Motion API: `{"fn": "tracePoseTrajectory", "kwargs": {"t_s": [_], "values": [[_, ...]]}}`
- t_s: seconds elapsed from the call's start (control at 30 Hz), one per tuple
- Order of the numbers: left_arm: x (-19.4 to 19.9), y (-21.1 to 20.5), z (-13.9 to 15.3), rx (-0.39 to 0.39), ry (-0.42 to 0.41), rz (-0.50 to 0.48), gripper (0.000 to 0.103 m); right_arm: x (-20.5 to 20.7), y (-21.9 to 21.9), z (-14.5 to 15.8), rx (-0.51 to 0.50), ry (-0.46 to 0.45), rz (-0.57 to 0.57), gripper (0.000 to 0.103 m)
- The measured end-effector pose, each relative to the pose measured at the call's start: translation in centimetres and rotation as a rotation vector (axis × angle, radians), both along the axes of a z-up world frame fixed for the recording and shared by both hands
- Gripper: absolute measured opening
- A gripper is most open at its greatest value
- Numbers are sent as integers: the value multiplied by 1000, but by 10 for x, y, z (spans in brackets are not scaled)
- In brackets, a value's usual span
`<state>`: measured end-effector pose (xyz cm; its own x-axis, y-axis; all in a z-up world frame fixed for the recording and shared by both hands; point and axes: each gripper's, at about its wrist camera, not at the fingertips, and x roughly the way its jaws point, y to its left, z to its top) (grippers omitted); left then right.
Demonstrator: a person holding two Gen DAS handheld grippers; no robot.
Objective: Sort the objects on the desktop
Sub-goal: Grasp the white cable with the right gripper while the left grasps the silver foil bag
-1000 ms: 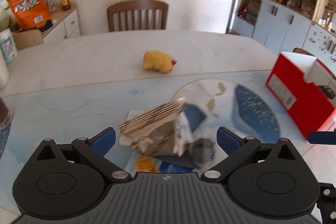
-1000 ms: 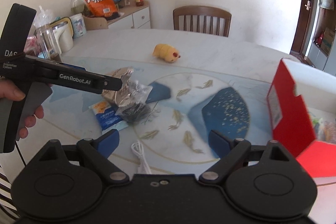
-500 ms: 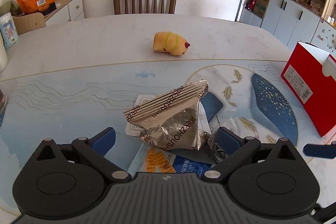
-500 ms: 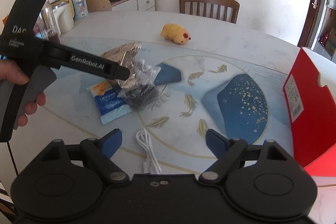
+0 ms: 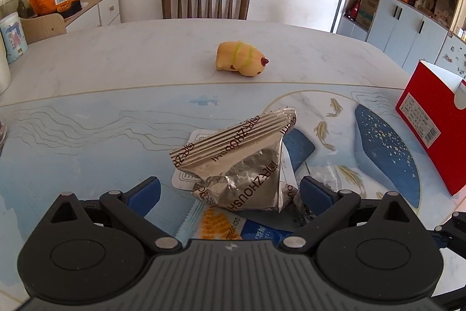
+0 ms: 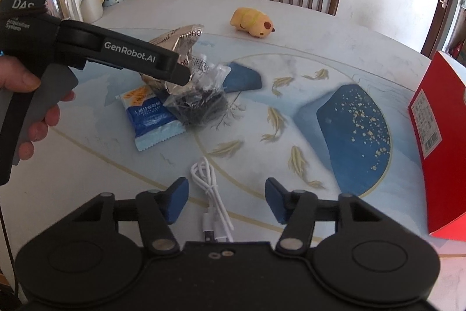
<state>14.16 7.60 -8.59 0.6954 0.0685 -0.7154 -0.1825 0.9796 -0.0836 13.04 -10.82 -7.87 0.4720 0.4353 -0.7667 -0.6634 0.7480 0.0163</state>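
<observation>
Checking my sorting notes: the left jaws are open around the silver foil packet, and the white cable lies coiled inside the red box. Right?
One detail is off. The white cable lies on the table, just ahead of the right gripper, not inside the red box; the right wrist view shows this. The left gripper is indeed open around the silver foil packet.
</observation>
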Motion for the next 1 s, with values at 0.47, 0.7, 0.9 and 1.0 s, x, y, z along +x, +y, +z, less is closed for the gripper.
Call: {"fn": "tracePoseTrajectory", "kwargs": {"t_s": [0.47,0.7,0.9,1.0], "values": [[2,-1,-1,-8,-2,-8,63,-3,-1,-3,-15,-2,8,34],[1,-2,0,-2,6,-19,51,-5,0,-2,-28,-10,21,19],[0,-3,0,-1,13,-25,47,-8,1,0,-42,-24,33,10],[0,-2,1,-5,13,-22,46,-8,0,3,-38,-30,30,9]]}}
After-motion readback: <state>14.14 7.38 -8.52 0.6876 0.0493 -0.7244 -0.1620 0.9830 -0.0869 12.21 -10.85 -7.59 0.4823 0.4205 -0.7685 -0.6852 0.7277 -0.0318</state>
